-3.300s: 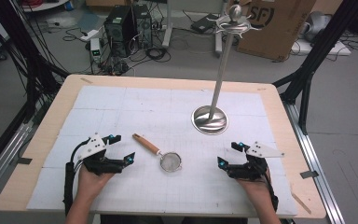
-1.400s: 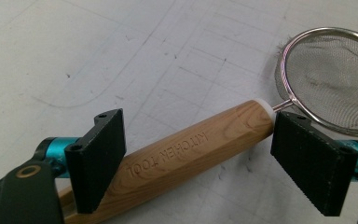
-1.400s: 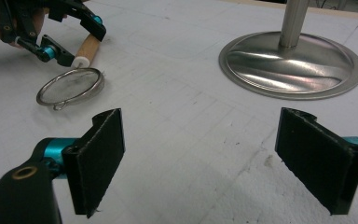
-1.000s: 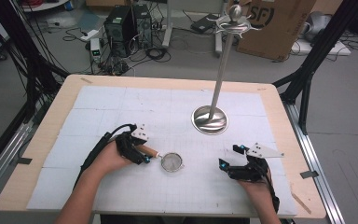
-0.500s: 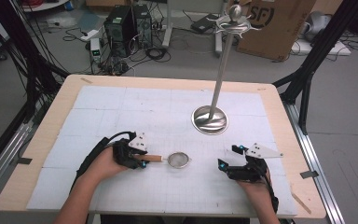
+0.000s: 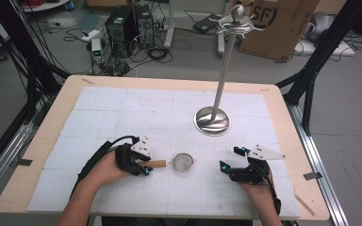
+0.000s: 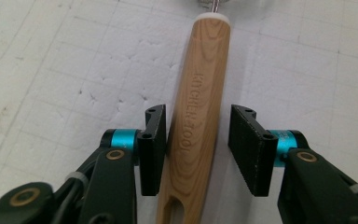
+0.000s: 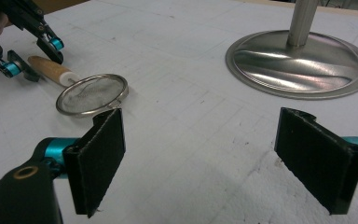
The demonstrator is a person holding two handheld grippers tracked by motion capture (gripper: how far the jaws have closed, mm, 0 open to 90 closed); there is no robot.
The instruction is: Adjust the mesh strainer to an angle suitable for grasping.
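left gripper view: the wooden handle (image 7: 196, 116) of a small mesh strainer (image 6: 183, 162) is seen lying between the two black jaws, one pad touching its side and the other standing off with a sliver of bench showing between – so no firm grip can be claimed yet. the jaws have just been opening a little after a squeeze, with the handle kept between them. in the high view the strainer is seen flat on the white bench covering (image 6: 122, 113), near the front, its handle pointing toward the left gripper (image 6: 143, 169) and its bowl well short of the metal stand (image 6: 213, 120) behind it. the right gripper (image 6: 229, 160) is rested on the bench to the right, jaws held wide with nothing between them. the step in hand is judged to be the grasp of the handle – for the next move, the jaws need to be closed squarely on the wood before any lift is tried, or the strainer may be rolled or dropped
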